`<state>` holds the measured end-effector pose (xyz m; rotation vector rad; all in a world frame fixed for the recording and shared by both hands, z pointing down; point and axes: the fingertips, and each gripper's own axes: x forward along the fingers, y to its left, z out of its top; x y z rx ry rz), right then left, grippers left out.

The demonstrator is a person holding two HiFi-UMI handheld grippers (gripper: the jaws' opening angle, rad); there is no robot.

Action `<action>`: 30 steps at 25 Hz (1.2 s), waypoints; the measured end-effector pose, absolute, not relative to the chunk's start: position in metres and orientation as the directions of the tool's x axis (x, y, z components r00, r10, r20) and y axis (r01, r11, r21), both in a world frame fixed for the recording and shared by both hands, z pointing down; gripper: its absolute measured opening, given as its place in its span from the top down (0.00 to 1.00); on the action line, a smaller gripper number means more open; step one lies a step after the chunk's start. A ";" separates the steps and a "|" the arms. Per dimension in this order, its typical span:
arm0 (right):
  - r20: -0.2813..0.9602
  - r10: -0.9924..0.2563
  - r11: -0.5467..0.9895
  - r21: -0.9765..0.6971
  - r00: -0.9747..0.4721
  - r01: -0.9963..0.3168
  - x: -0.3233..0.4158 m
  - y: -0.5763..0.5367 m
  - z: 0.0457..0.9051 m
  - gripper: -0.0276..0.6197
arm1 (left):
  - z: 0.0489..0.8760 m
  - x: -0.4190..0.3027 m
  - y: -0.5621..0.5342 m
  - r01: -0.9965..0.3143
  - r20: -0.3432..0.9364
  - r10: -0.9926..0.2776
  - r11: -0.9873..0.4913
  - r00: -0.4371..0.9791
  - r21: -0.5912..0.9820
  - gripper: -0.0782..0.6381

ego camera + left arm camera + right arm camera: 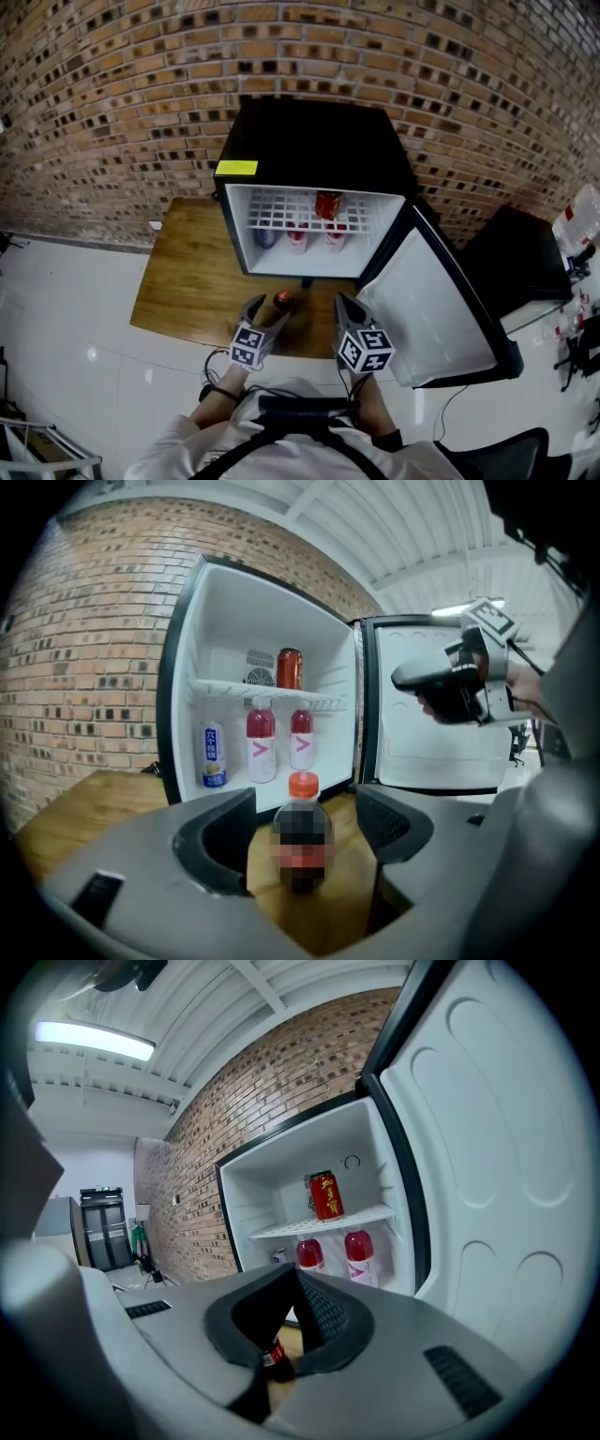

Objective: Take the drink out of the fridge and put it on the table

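A dark drink bottle with an orange cap stands upright on the wooden table in front of the fridge. My left gripper is open around it, and the left gripper view shows the bottle between the pads with a gap on each side. My right gripper hovers to its right, shut and empty, tips together. Inside the fridge, a red can sits on the wire shelf, with two pink bottles and a blue-and-white bottle below.
The fridge door stands wide open to the right, close beside my right gripper. A brick wall runs behind the fridge. A dark cabinet stands at the far right. White floor lies left of the table.
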<state>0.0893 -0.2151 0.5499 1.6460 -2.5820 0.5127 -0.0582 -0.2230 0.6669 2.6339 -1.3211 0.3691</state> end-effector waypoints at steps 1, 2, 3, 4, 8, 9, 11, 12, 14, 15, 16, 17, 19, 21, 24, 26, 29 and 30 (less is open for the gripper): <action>0.205 -0.875 0.385 -0.254 -0.438 -0.887 0.089 -0.216 0.549 0.93 | 0.655 -0.064 -0.222 -0.817 0.277 -0.778 -0.574 0.563 0.049 0.44; 0.205 -0.875 0.387 -0.253 -0.440 -0.887 0.088 -0.216 0.549 0.93 | 0.643 -0.071 -0.221 -0.831 0.258 -0.796 -0.554 0.547 0.053 0.50; 0.204 -0.873 0.389 -0.253 -0.442 -0.886 0.086 -0.217 0.549 0.93 | 0.632 -0.077 -0.221 -0.844 0.238 -0.814 -0.533 0.530 0.057 0.64; 0.204 -0.872 0.392 -0.253 -0.445 -0.884 0.085 -0.217 0.549 0.93 | 0.621 -0.083 -0.221 -0.855 0.220 -0.829 -0.515 0.514 0.058 0.75; 0.202 -0.868 0.402 -0.252 -0.454 -0.880 0.081 -0.216 0.550 0.93 | 0.590 -0.092 -0.223 -0.876 0.194 -0.855 -0.478 0.480 0.062 0.88; 0.201 -0.868 0.403 -0.252 -0.455 -0.880 0.081 -0.215 0.549 0.93 | 0.584 -0.093 -0.224 -0.878 0.194 -0.857 -0.472 0.477 0.075 0.88; 0.199 -0.868 0.403 -0.252 -0.454 -0.880 0.080 -0.214 0.549 0.93 | 0.575 -0.095 -0.226 -0.883 0.197 -0.861 -0.458 0.469 0.100 0.88; 0.198 -0.868 0.403 -0.251 -0.455 -0.880 0.080 -0.214 0.548 0.93 | 0.572 -0.095 -0.227 -0.885 0.198 -0.862 -0.453 0.466 0.108 0.88; 0.195 -0.869 0.405 -0.251 -0.456 -0.879 0.080 -0.213 0.548 0.93 | 0.563 -0.093 -0.227 -0.884 0.200 -0.862 -0.452 0.467 0.116 0.88; 0.195 -0.869 0.405 -0.251 -0.456 -0.879 0.080 -0.213 0.548 0.93 | 0.560 -0.091 -0.227 -0.884 0.201 -0.861 -0.453 0.468 0.118 0.88; 0.195 -0.869 0.405 -0.250 -0.455 -0.880 0.080 -0.213 0.548 0.93 | 0.557 -0.090 -0.227 -0.883 0.201 -0.860 -0.453 0.469 0.119 0.88; 0.196 -0.869 0.404 -0.249 -0.454 -0.880 0.080 -0.213 0.548 0.93 | 0.556 -0.088 -0.228 -0.883 0.202 -0.860 -0.453 0.469 0.121 0.88; 0.198 -0.869 0.404 -0.247 -0.454 -0.881 0.080 -0.212 0.548 0.93 | 0.555 -0.087 -0.229 -0.883 0.206 -0.859 -0.452 0.469 0.124 0.88; 0.198 -0.868 0.405 -0.246 -0.455 -0.881 0.079 -0.212 0.547 0.93 | 0.555 -0.086 -0.229 -0.883 0.210 -0.857 -0.452 0.470 0.128 0.88; 0.200 -0.869 0.405 -0.240 -0.453 -0.882 0.079 -0.211 0.547 0.94 | 0.554 -0.083 -0.228 -0.880 0.212 -0.855 -0.458 0.474 0.125 0.88; 0.202 -0.868 0.406 -0.234 -0.453 -0.883 0.079 -0.211 0.547 0.94 | 0.554 -0.081 -0.228 -0.879 0.215 -0.852 -0.462 0.477 0.119 0.88; 0.204 -0.866 0.412 -0.228 -0.457 -0.882 0.078 -0.211 0.548 0.94 | 0.554 -0.077 -0.228 -0.876 0.219 -0.849 -0.466 0.482 0.124 0.88; 0.204 -0.866 0.413 -0.226 -0.457 -0.882 0.077 -0.211 0.547 0.94 | 0.554 -0.077 -0.227 -0.875 0.222 -0.847 -0.467 0.483 0.125 0.88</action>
